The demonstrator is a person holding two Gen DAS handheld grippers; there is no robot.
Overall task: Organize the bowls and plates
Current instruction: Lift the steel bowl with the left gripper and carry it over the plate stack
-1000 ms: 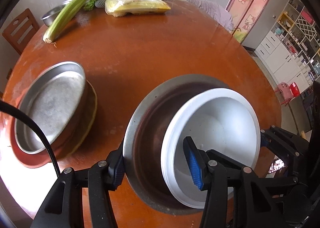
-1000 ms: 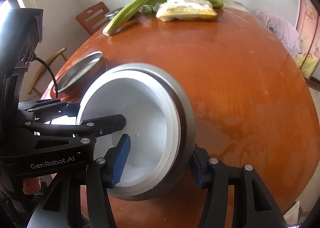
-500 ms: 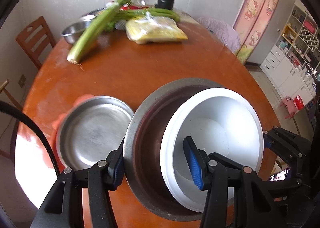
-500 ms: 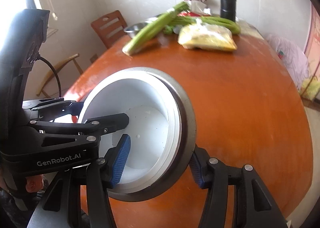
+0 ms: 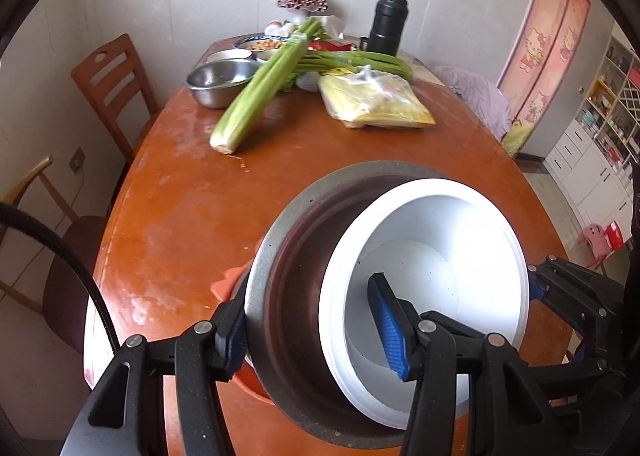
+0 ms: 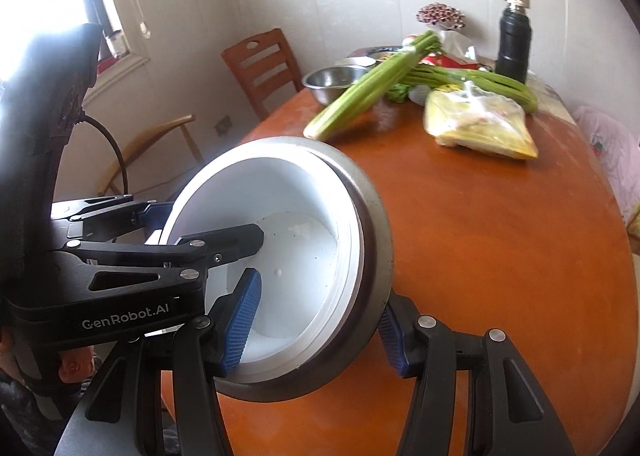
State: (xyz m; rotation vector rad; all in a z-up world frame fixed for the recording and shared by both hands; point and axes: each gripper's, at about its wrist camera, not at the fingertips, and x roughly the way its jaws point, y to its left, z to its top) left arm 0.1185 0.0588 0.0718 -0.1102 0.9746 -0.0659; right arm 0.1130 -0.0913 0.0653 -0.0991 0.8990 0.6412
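Two handheld grippers share one load, held tilted above the near end of a round orange-brown wooden table (image 5: pixel 192 216). The load is one steel bowl (image 5: pixel 288 296) with a stack of white bowls (image 5: pixel 432 268) nested inside it; ridged white rims show several bowls, but the exact count cannot be told.

The left gripper (image 5: pixel 316 324) is open about halfway and clamped across the stack's left side: one blue pad presses the outside of the steel wall, the other blue pad (image 5: pixel 386 326) lies inside the innermost white bowl. The right gripper (image 6: pixel 316 326) grips the opposite side the same way, one blue pad (image 6: pixel 242 322) inside the white bowl, the other under the steel rim outside. Each gripper shows in the other's view.

Just under the steel bowl, at its lower left, a slice of one orange-red plastic dish (image 5: pixel 228 284) peeks out on the table; what lies on it is hidden.

Farther off, well apart from the stack, lie two bundles of green celery (image 5: pixel 260 88), one clear bag of yellow food (image 5: pixel 372 100), and one smaller steel bowl (image 5: pixel 216 82) near the table's left edge. At the far end stand one black flask (image 5: pixel 387 26) and some small dishes. Two wooden chairs (image 5: pixel 116 84) stand on the left.
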